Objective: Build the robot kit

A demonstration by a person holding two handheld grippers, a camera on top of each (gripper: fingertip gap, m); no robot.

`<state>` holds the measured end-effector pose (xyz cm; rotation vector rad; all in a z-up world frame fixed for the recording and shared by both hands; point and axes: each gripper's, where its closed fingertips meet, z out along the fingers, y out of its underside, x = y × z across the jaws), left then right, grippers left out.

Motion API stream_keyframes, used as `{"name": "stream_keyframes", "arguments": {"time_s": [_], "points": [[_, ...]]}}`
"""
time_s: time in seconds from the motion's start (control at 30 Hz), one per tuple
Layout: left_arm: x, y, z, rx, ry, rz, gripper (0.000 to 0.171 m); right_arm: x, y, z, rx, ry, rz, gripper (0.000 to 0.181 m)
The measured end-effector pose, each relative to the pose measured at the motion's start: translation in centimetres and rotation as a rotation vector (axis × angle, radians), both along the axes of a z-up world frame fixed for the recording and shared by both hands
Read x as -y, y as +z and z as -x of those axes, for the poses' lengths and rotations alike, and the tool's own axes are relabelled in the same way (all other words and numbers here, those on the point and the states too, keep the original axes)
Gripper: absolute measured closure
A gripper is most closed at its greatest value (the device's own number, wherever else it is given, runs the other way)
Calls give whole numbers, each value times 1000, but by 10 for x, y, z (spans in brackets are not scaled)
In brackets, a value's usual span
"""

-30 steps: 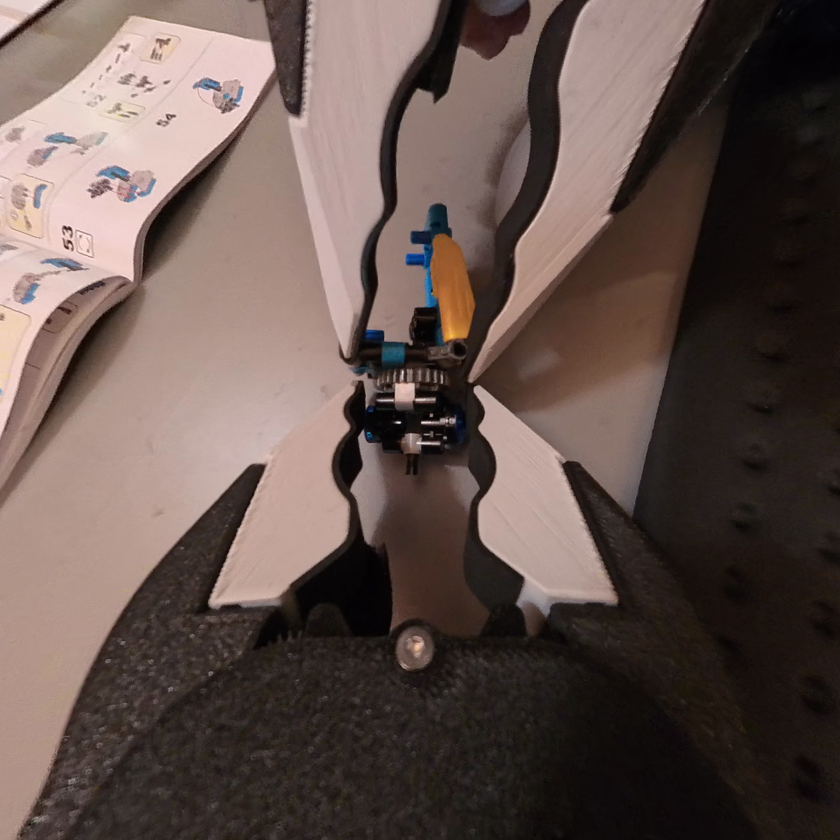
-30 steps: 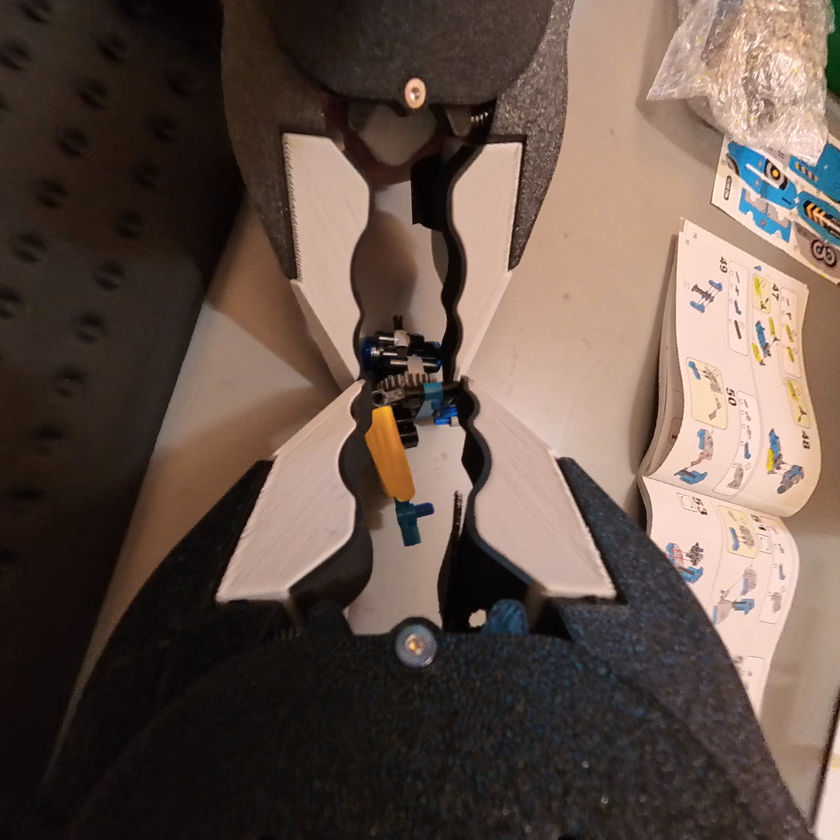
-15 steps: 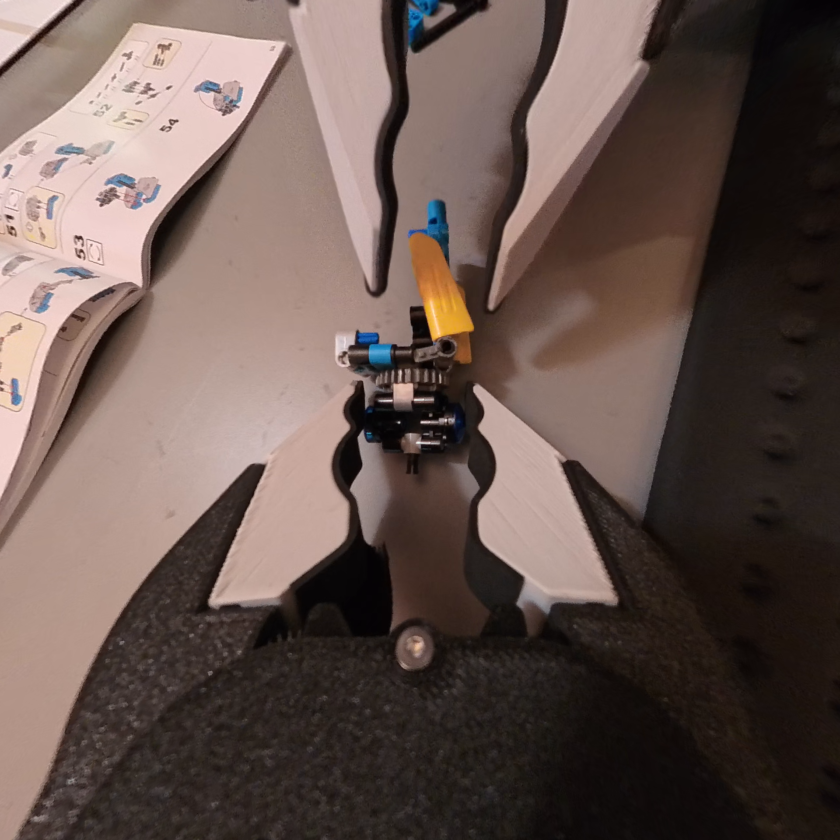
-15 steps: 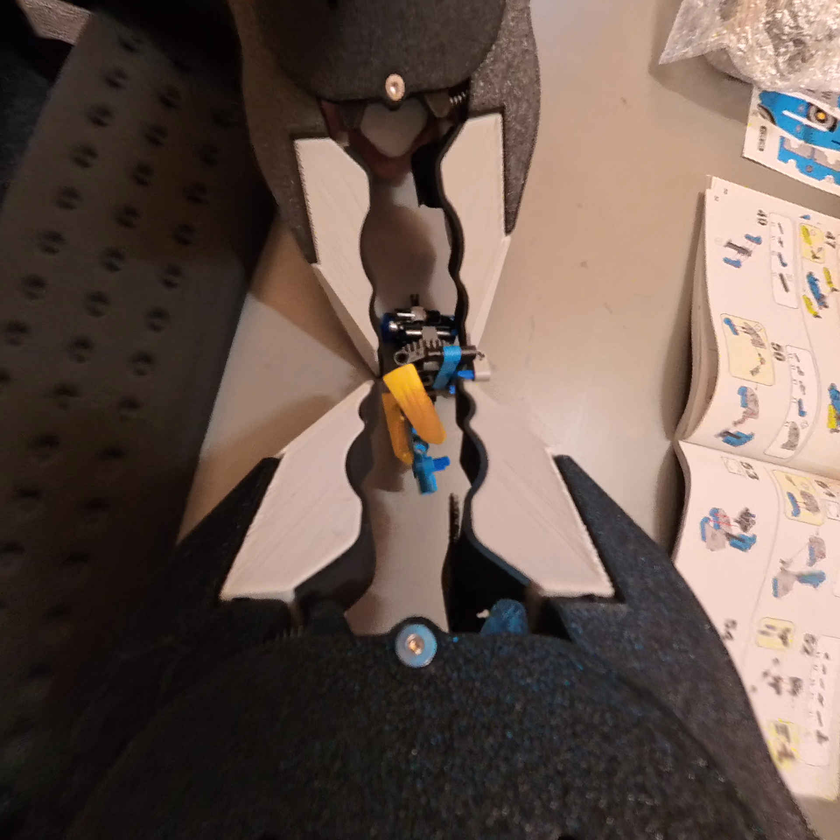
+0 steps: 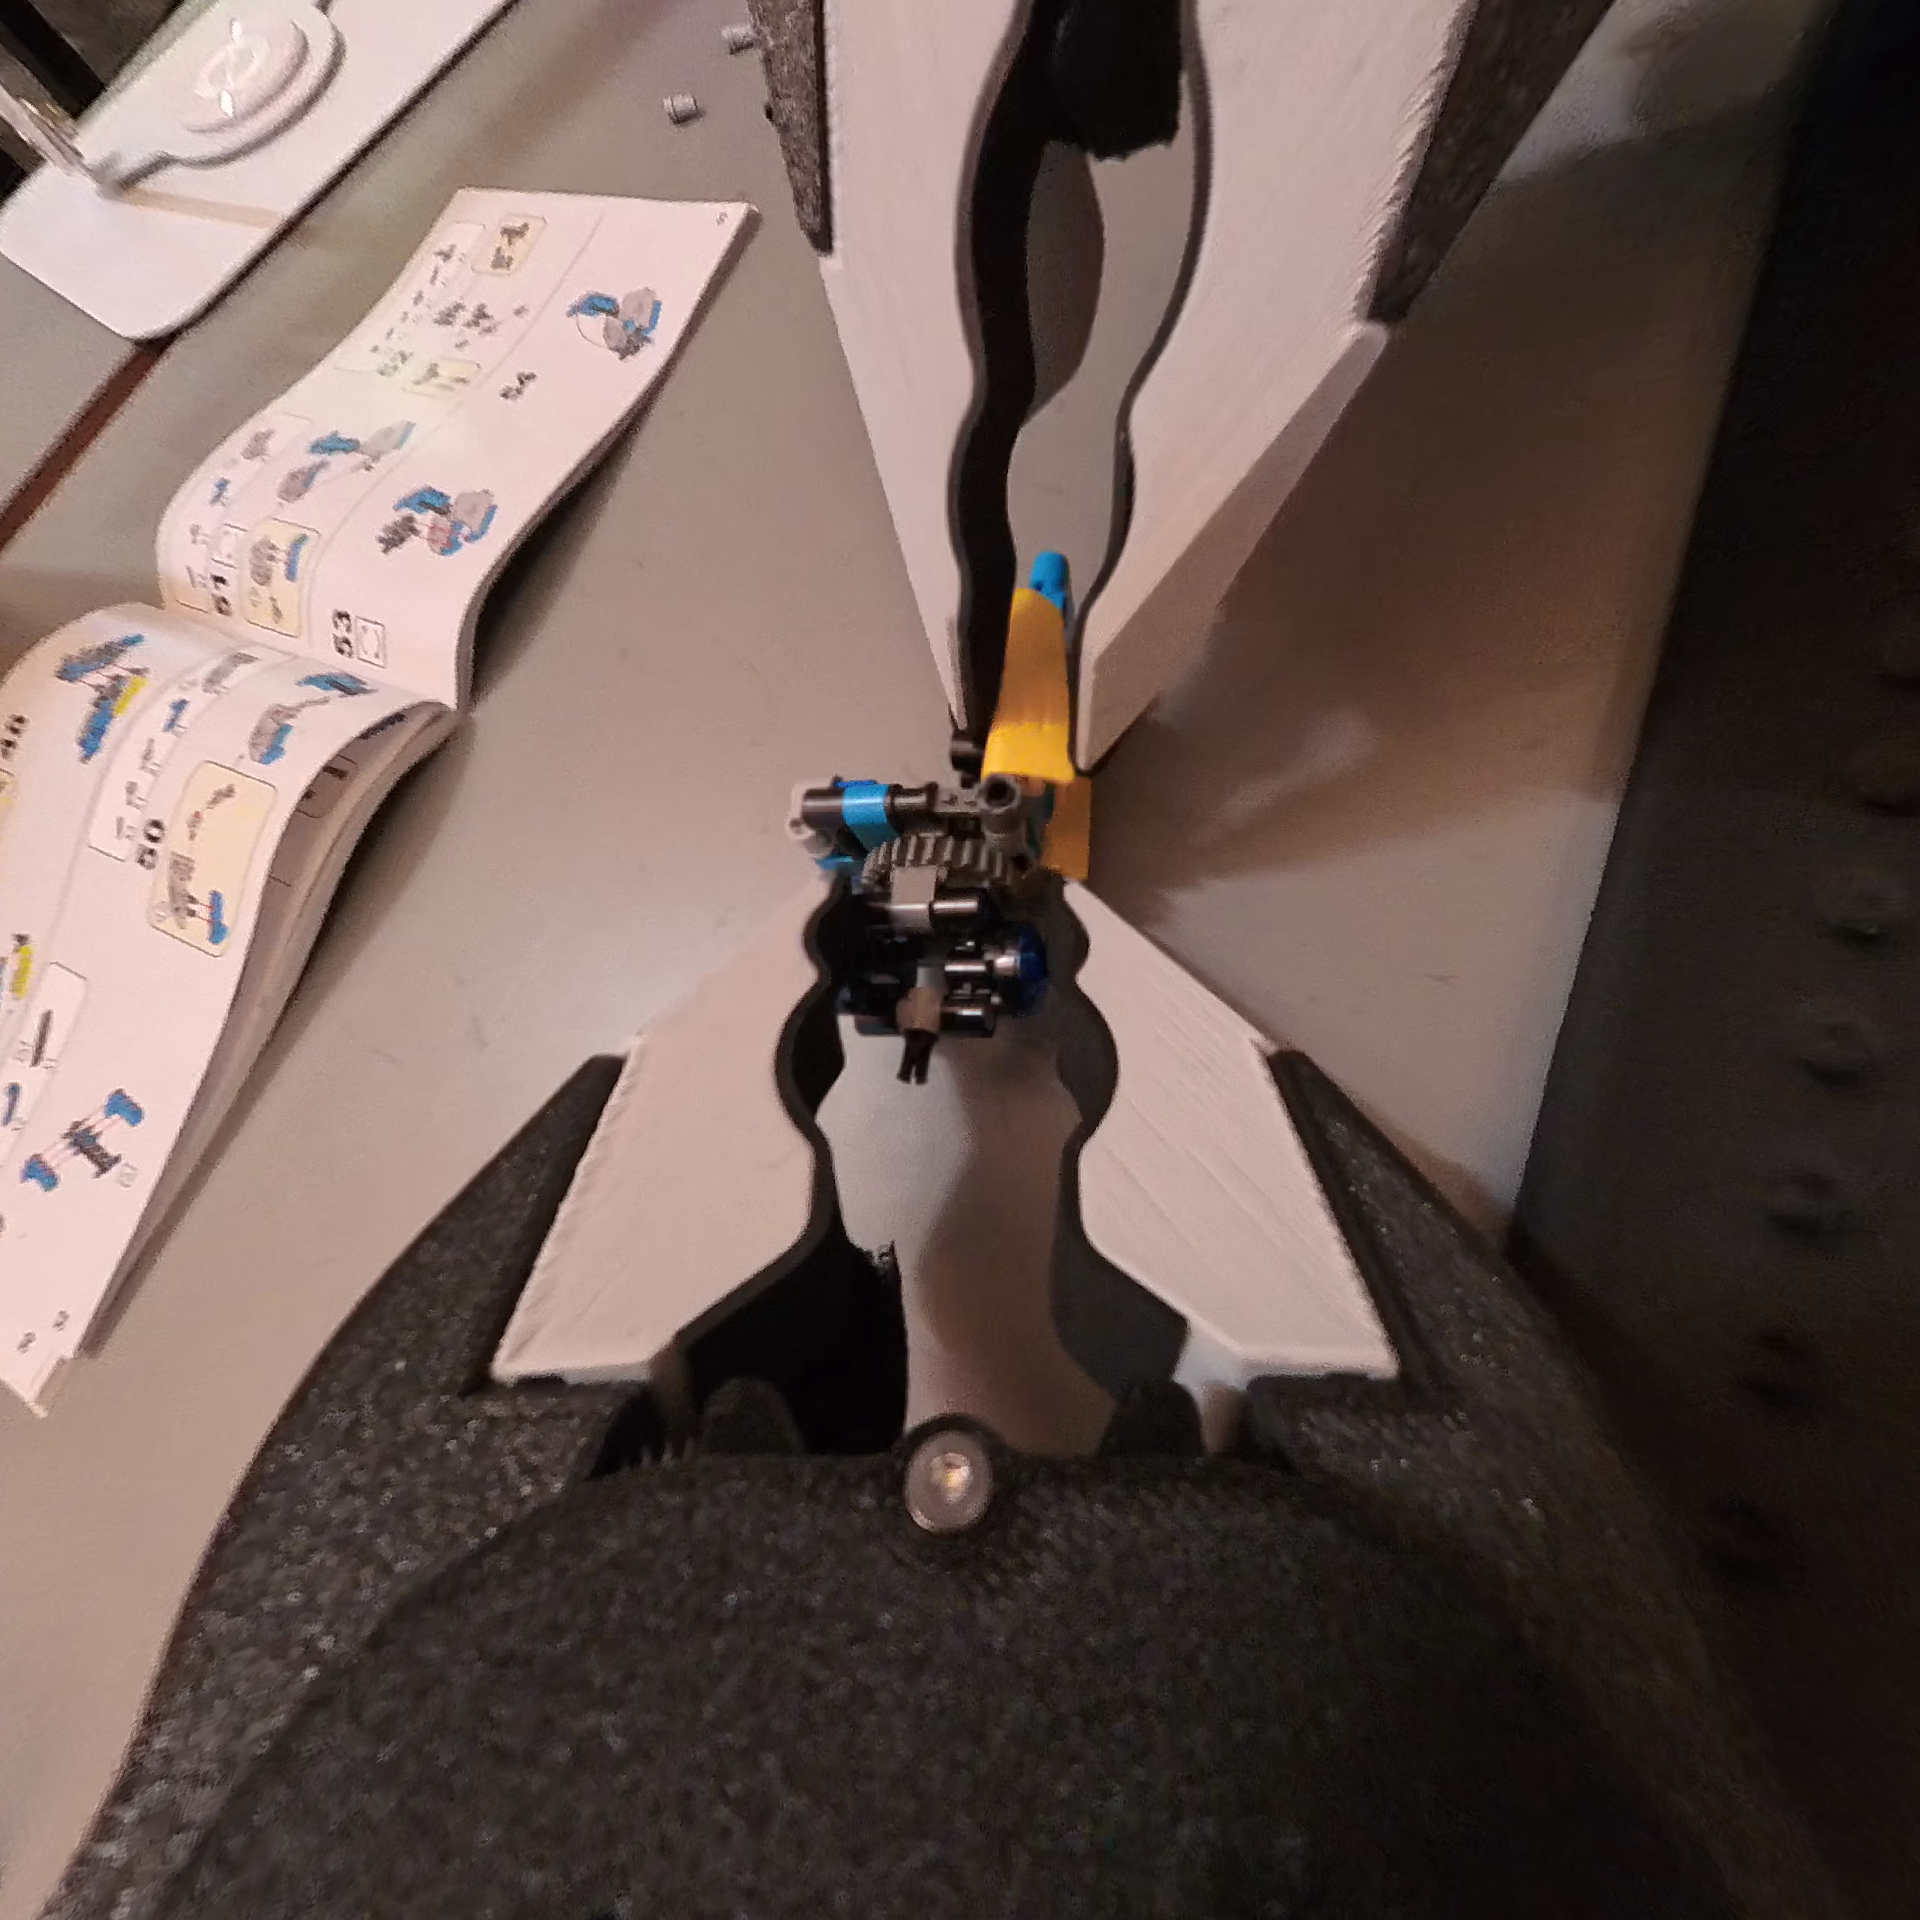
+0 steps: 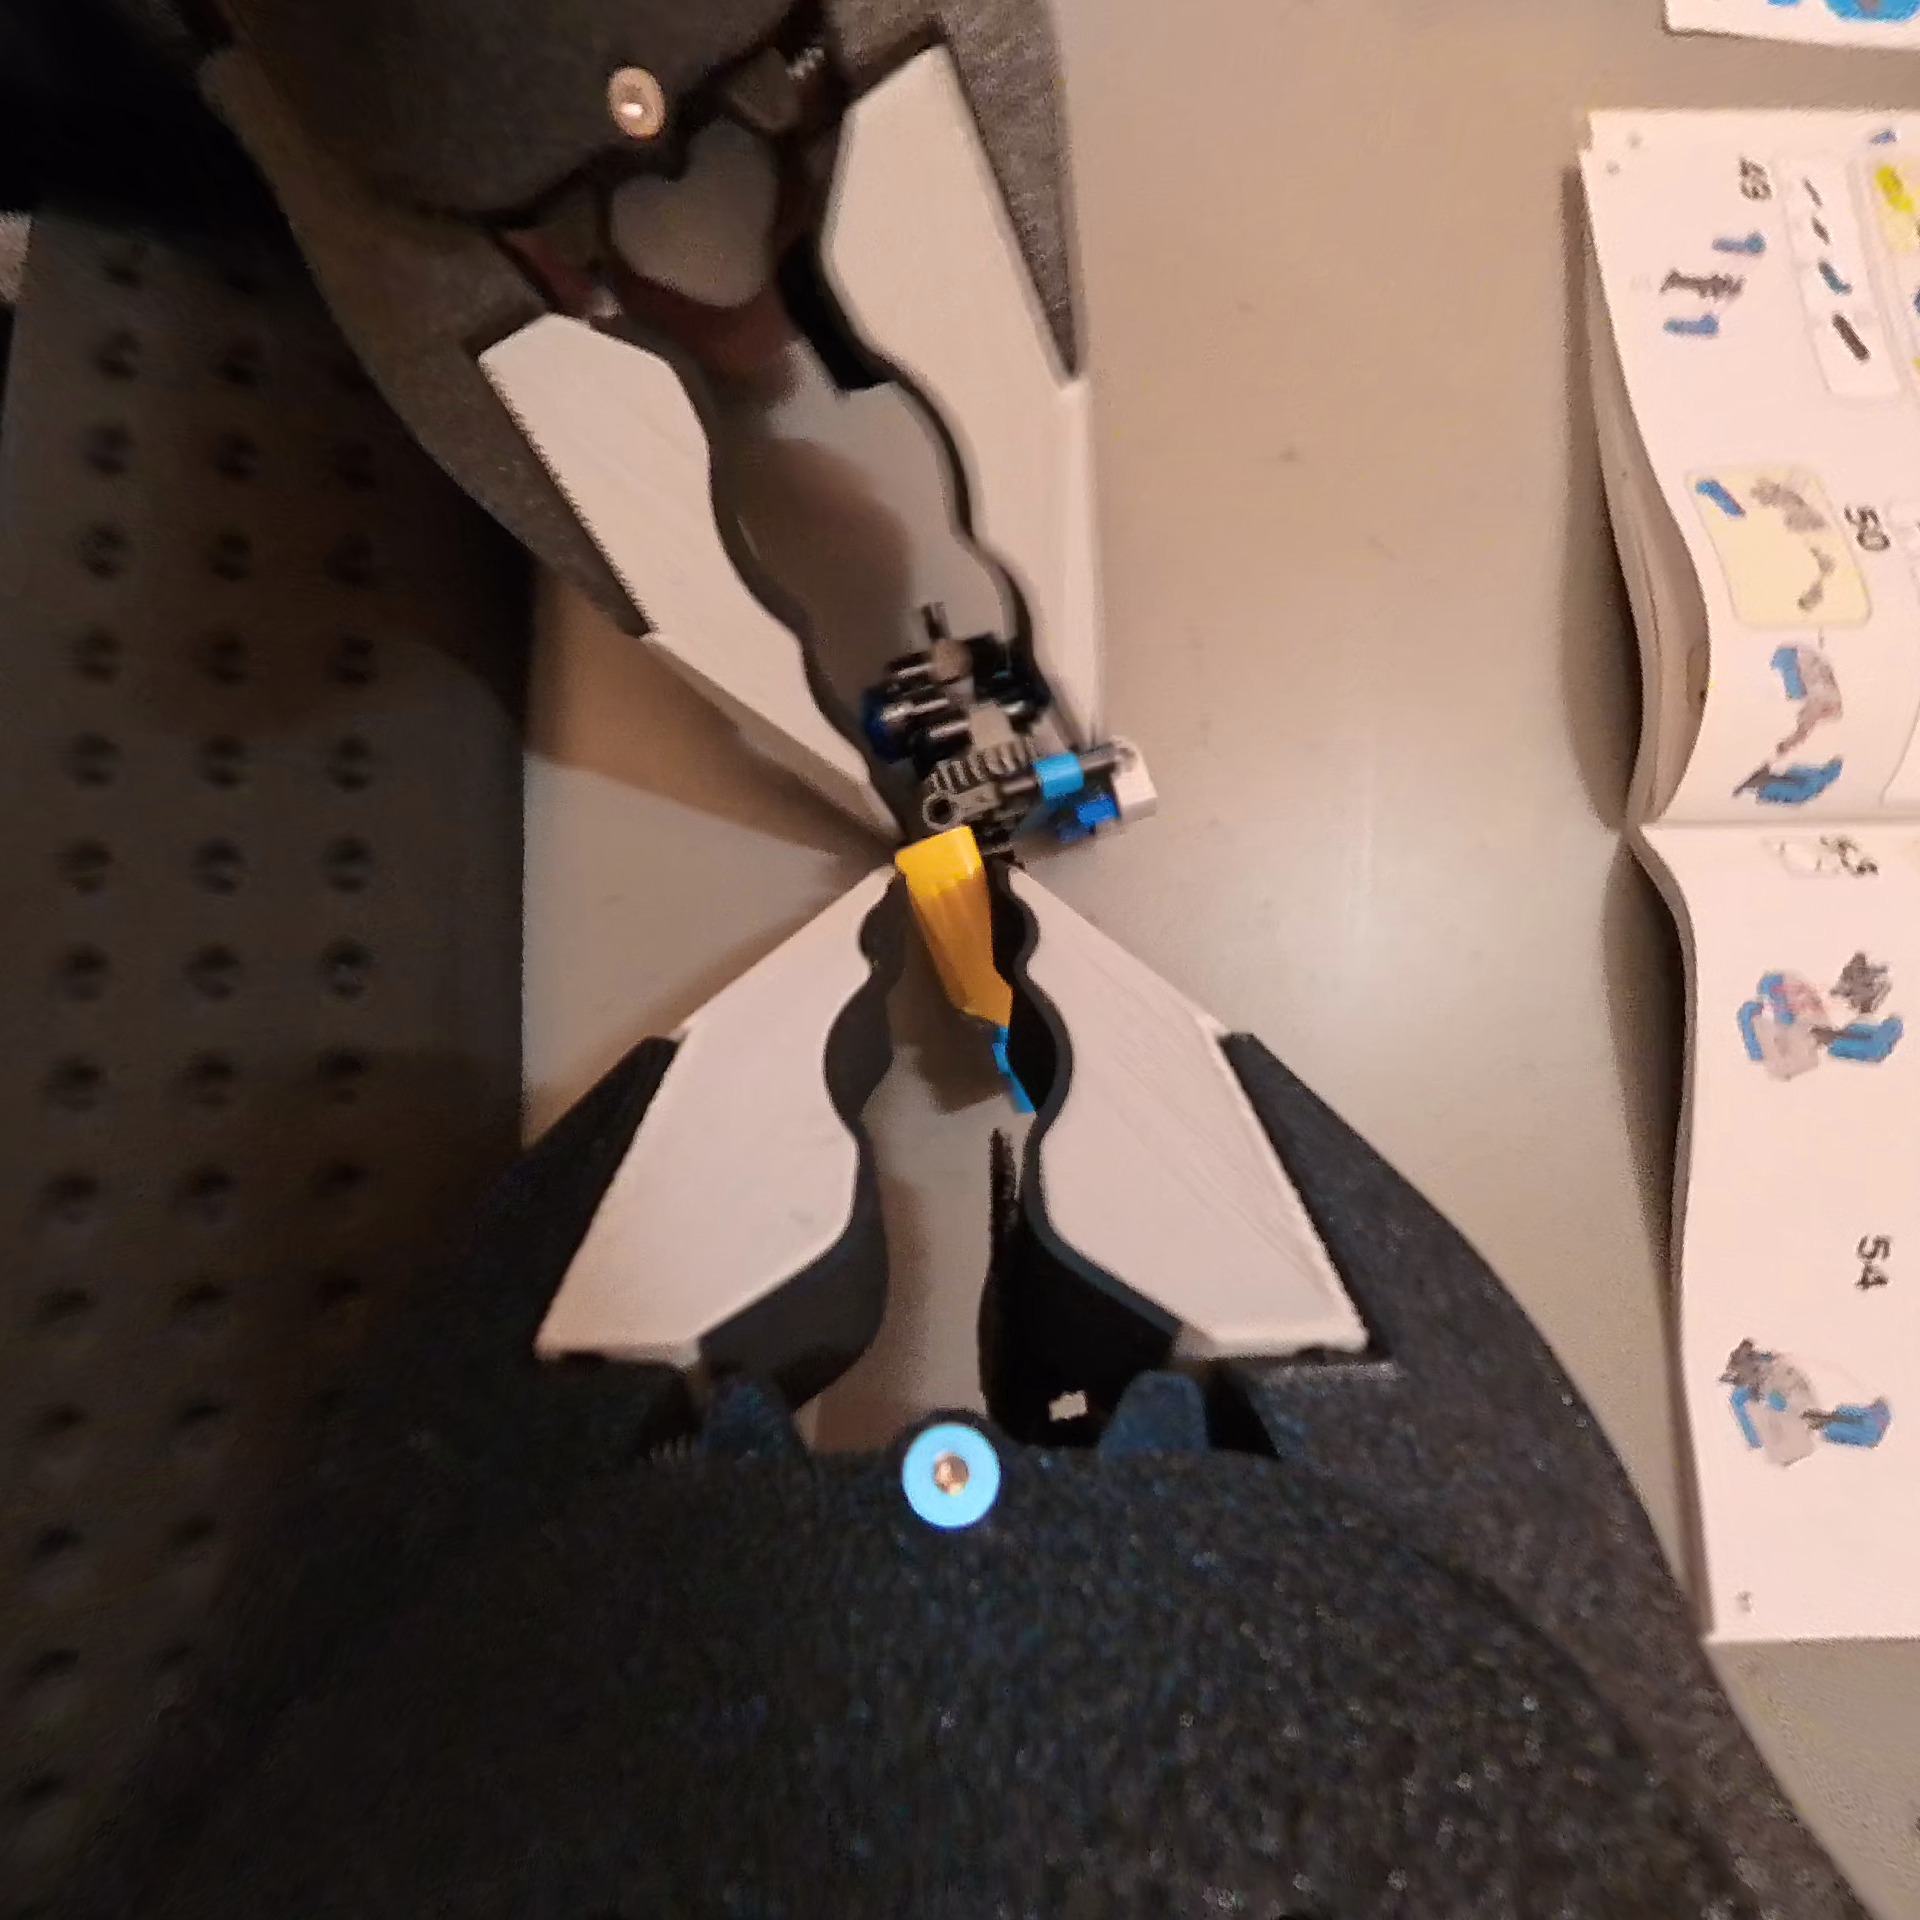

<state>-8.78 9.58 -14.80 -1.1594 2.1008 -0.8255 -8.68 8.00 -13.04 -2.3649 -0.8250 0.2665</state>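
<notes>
Two handheld grippers meet tip to tip above a grey table point(image 5: 644, 727), sharing one small toy-brick assembly point(image 5: 940, 914) between them. The left gripper point(image 5: 940, 904) has its white fingers closed on the assembly's dark end, a cluster of black pins with a dark blue cap. The right gripper point(image 6: 961, 883), facing it, is closed on the yellow curved panel point(image 6: 951, 925) at the other end, where a small blue connector point(image 6: 1006, 1065) pokes out behind the panel, inside the fingers. Between the two sets of tips sit a grey gear point(image 5: 940, 857) and a cross axle with a light blue bush point(image 5: 864, 812), jutting out sideways from the pinch. The assembly is held off the table surface. An open instruction booklet point(image 5: 312, 582) with building diagrams lies on the table, well apart from the grippers. A dark perforated panel point(image 6: 208, 831) runs along the table's edge.
</notes>
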Motion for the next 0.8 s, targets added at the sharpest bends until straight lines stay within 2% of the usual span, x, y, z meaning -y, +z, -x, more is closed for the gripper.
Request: {"name": "stream_keyframes", "arguments": {"time_s": [0.1, 0.2, 0.33, 0.47, 0.53, 0.67, 0.8], "points": [[2, 1, 1, 18, -20, -36, 135, 3, 1, 1, -9, -51, 36, 166], [3, -2, 1, 13, -30, -54, 135, 4, -1, 3, 26, -24, 17, 166], [3, -1, 1, 16, -27, -43, 134, 3, -1, 3, -39, -39, 66, 164], [4, -2, 1, 11, -26, -29, 134, -8, 4, 3, 0, 49, -15, 120], [4, -2, 2, 8, -29, -28, 134, -13, 0, 3, 10, 94, -10, 111], [4, -4, 2, 2, -29, -31, 134, -20, -6, 10, -37, 175, 7, 129], [4, -4, 2, -1, -27, -15, 134, -23, -5, 7, -57, 185, -5, 135]]}}
